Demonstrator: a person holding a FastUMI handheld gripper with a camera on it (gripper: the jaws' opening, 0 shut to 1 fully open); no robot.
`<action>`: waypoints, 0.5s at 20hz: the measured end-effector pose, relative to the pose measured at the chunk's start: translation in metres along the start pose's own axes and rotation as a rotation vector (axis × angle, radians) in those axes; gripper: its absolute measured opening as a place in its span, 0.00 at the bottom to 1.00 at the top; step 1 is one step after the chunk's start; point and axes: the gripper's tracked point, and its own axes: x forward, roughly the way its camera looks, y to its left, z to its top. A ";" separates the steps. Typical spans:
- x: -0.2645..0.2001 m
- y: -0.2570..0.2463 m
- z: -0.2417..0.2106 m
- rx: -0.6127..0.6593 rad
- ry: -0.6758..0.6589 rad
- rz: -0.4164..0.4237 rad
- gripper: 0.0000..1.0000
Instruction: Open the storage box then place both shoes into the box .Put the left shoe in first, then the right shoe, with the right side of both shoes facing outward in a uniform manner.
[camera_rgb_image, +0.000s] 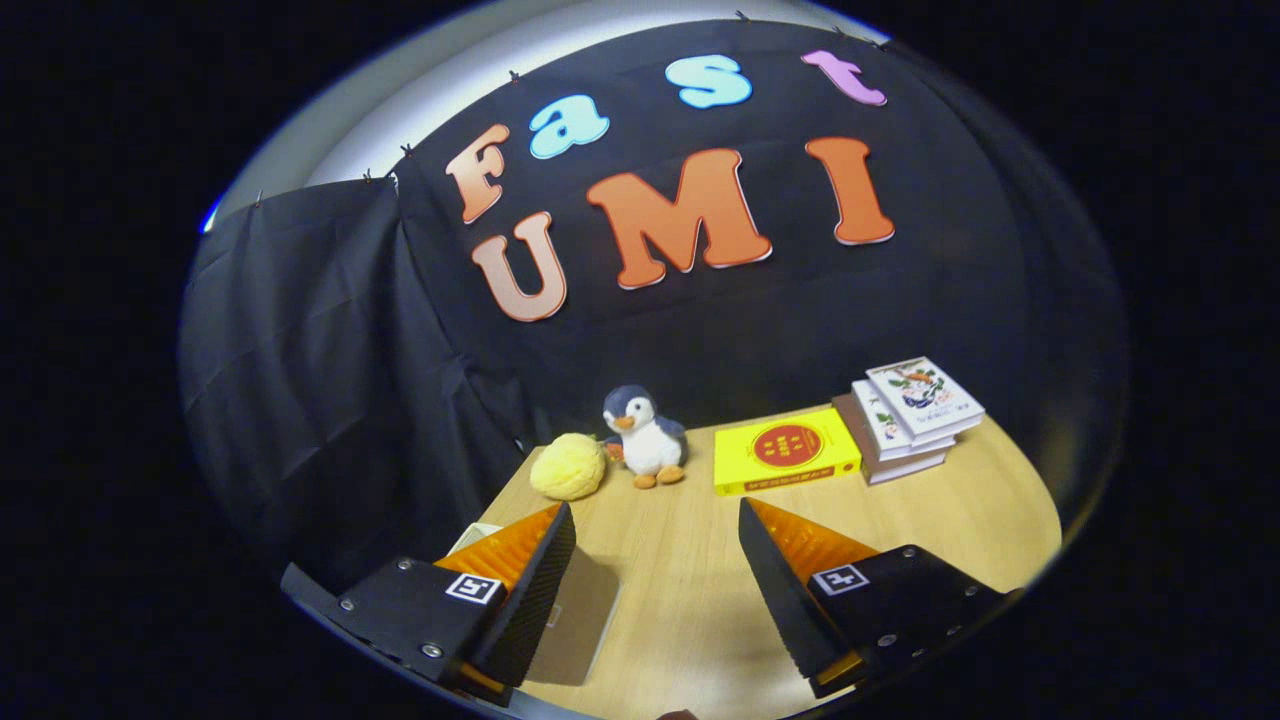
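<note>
The gripper (655, 560) is held above the wooden table (680, 600) with its fingers spread wide apart and nothing between them. A flat brown cardboard piece (575, 625), possibly part of the box, is seen under the left finger. Beyond the fingers are lined up a yellow ball (567, 467), a toy penguin (645, 437), a yellow book (786, 450) and stacked books (905, 415).

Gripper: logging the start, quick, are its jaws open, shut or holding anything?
Gripper: jaws open, nothing held; bare wooden table between them, toy penguin beyond.
</note>
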 end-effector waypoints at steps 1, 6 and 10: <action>-0.004 -0.012 0.009 -0.021 -0.033 -0.016 0.97; -0.031 -0.054 0.052 -0.127 -0.209 -0.075 0.98; -0.050 -0.077 0.072 -0.160 -0.286 -0.116 0.98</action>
